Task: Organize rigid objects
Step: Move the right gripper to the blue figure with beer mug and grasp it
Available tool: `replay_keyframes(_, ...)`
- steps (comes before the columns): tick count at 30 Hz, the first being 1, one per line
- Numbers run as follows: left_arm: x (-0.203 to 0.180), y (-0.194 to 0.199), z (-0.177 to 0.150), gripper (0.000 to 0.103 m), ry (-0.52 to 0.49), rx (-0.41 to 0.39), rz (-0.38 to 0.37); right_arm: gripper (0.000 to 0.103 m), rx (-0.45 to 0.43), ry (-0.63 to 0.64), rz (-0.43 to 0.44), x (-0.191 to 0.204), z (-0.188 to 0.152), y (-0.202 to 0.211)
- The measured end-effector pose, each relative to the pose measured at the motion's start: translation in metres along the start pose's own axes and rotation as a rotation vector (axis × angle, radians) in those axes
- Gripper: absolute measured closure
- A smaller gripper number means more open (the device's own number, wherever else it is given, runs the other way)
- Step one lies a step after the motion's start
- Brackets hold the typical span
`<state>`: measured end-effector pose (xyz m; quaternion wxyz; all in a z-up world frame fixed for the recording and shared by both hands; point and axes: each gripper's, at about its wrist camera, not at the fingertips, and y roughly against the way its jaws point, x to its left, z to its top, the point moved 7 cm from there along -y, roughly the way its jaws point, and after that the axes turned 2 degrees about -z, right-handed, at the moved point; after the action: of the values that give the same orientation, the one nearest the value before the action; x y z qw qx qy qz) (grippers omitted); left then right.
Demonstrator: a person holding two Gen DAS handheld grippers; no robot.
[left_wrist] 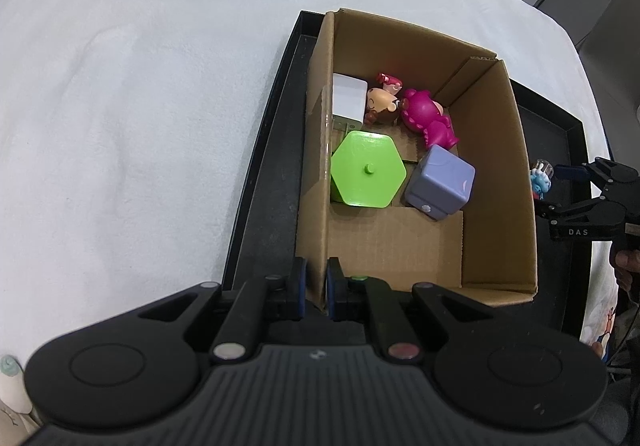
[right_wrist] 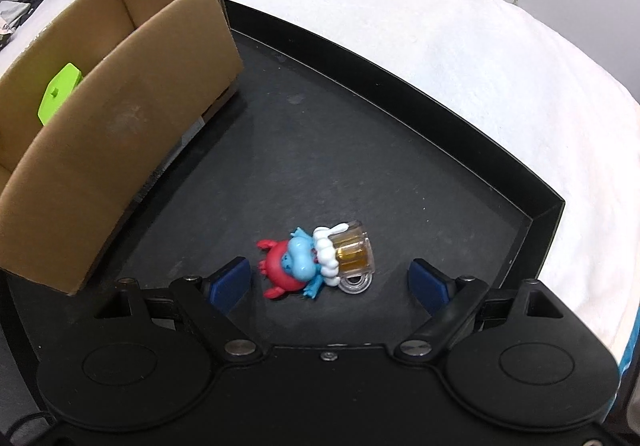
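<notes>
A blue figurine (right_wrist: 304,266) with a red crab and a clear beer mug lies on its side on the black tray (right_wrist: 360,150). My right gripper (right_wrist: 330,286) hangs just above it, open, with a blue pad on either side and neither touching. The left wrist view shows the same figurine (left_wrist: 541,180) and right gripper (left_wrist: 560,192) beyond the box's right wall. My left gripper (left_wrist: 316,286) is shut on the near wall of the cardboard box (left_wrist: 496,174). Inside lie a green hexagonal block (left_wrist: 368,170), a lavender cube (left_wrist: 440,178), a magenta dinosaur (left_wrist: 428,118), a small doll (left_wrist: 382,106) and a white cube (left_wrist: 350,98).
The cardboard box (right_wrist: 120,118) stands on the tray's left part, close to the left of the right gripper. The tray's raised rim (right_wrist: 548,214) runs behind and to the right. White cloth (left_wrist: 140,106) covers the table around the tray. A hand (left_wrist: 626,266) shows at the right edge.
</notes>
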<state>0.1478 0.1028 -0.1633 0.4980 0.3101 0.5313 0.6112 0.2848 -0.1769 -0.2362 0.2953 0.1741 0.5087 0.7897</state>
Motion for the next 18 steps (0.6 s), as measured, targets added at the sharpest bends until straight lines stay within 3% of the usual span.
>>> replay_keyframes(7, 0.0001, 0.0002, -0.0007, 0.094, -0.002, 0.001, -0.001, 0.02, -0.024, 0.021, 0.003, -0.0025, 0.0024, -0.0011)
replay_keyframes(15, 0.0011, -0.0012, -0.0001, 0.094, 0.003, 0.002, -0.004, 0.021, 0.008, 0.042, -0.008, -0.0015, 0.004, -0.002)
replay_keyframes(18, 0.0011, -0.0012, 0.0, 0.094, 0.003, 0.002, -0.003, 0.034, 0.004, 0.045, 0.002, 0.0015, 0.007, -0.0011)
